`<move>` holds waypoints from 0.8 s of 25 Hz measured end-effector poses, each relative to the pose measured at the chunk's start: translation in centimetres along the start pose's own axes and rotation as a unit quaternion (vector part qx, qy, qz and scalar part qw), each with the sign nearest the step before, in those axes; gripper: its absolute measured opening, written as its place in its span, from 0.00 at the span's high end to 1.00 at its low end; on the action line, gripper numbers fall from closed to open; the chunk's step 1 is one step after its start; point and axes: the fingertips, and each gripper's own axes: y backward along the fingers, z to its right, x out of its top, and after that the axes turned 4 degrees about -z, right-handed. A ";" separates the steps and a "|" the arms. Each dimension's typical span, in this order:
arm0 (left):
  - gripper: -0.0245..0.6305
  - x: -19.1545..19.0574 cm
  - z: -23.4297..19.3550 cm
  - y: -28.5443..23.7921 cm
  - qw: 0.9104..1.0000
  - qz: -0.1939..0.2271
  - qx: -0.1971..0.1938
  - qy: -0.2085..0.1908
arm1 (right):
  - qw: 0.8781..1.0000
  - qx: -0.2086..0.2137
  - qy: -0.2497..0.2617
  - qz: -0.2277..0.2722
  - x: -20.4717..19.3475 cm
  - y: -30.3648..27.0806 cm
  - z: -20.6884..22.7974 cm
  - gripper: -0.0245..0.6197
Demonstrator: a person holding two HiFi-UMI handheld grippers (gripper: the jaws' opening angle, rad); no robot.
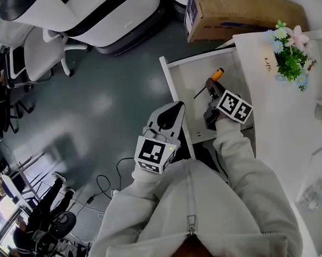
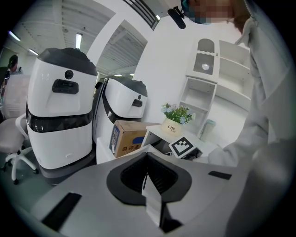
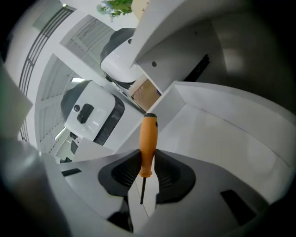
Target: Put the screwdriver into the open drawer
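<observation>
Above the drawer (image 1: 191,75), right gripper (image 1: 210,87) clamps the screwdriver (image 3: 148,139), per its own view.

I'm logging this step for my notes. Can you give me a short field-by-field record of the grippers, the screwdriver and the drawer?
right gripper: fingers shut on the orange handle, above the drawer
screwdriver: held, shaft pointing back towards the gripper, not yet lying in the drawer
drawer: open, white
left gripper: fingers together, nothing between them, just outside the drawer's side wall
nearby: cardboard box beyond the drawer; flower pot to its right in the head view
</observation>
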 end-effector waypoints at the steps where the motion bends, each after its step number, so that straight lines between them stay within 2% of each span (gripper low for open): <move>1: 0.94 -0.1 0.1 -0.1 1.000 -0.001 -0.001 0.000 | 1.000 -0.006 -0.008 0.002 0.2 -0.5 0.4 0.80; 7: 0.94 0.0 -0.1 -0.1 1.000 -0.002 0.001 -0.001 | 0.999 -0.036 -0.036 0.000 0.9 -3.2 2.4 0.80; 13: 0.94 -0.3 -0.9 -0.2 1.000 -0.007 0.005 0.003 | 0.997 -0.042 -0.072 0.003 2.2 -5.3 3.1 0.80; 20: 0.94 -0.4 -1.2 -0.5 1.000 -0.010 0.003 0.002 | 0.995 -0.053 -0.084 -0.002 2.8 -6.7 3.2 0.80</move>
